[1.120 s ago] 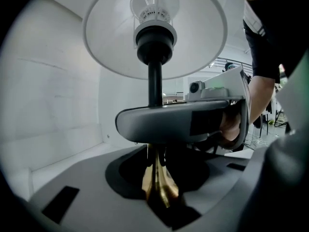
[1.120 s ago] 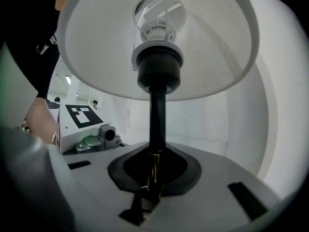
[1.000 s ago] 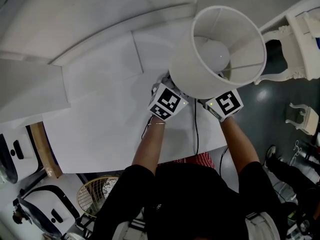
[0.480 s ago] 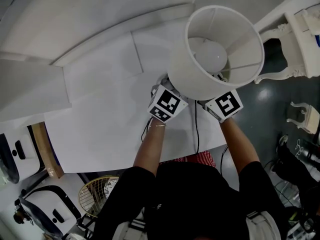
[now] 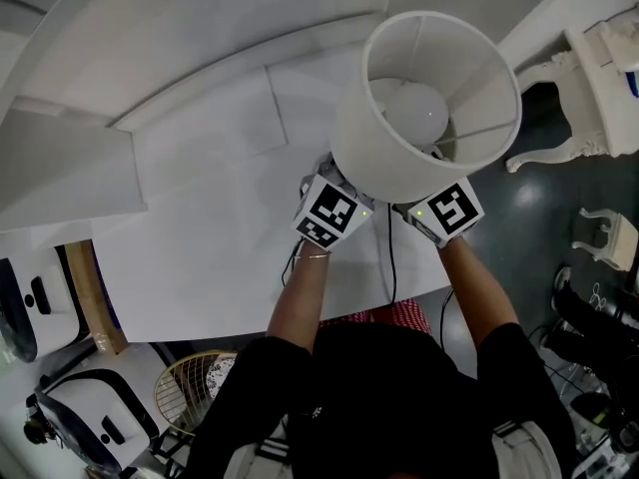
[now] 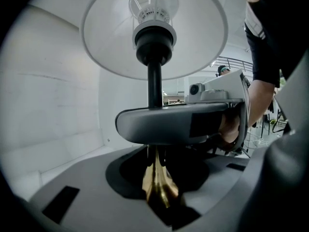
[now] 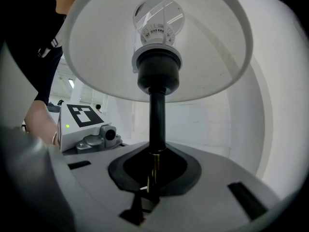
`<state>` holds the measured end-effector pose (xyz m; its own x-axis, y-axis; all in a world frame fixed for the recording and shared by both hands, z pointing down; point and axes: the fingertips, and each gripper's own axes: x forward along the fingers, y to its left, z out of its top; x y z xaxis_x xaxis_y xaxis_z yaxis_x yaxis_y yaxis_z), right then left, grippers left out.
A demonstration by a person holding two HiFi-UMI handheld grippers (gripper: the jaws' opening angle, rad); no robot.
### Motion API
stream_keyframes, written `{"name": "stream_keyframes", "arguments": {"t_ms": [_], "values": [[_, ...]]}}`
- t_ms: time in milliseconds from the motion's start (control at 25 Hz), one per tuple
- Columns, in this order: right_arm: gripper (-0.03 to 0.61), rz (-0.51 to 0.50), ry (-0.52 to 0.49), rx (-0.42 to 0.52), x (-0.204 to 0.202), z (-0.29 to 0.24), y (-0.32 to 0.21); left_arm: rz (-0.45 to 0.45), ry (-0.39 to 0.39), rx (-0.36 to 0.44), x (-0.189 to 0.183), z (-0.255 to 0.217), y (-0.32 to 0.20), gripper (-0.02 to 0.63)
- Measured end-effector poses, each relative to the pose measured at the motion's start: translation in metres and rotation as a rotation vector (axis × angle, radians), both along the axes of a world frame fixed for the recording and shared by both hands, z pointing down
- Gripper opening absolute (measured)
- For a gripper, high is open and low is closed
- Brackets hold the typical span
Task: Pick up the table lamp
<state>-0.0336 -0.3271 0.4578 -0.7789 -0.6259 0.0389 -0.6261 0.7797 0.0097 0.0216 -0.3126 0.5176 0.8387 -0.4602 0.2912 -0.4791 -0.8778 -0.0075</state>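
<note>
Furnished room, white tabletop (image 5: 200, 257), carved white furniture (image 5: 564, 108), wire basket (image 5: 185, 392)

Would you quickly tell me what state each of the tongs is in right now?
Left tongs: closed on the table lamp, at its brass lower stem.
Right tongs: closed on the table lamp's thin stem.

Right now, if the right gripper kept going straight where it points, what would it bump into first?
The thin black-and-brass stem of the white-shaded table lamp. The right gripper is clamped on it, so it would just push the lamp. Behind it I see only a plain white wall; how far away, I can't tell.
</note>
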Motion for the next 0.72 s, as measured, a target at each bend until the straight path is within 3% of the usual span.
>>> {"name": "stream_keyframes", "arguments": {"t_ms": [720], "values": [[0.043, -0.032, -0.008, 0.004, -0.001, -0.027, 0.014, -0.034, -0.005, 0.019, -0.002, -0.029, 0.013, 0.118]]}}
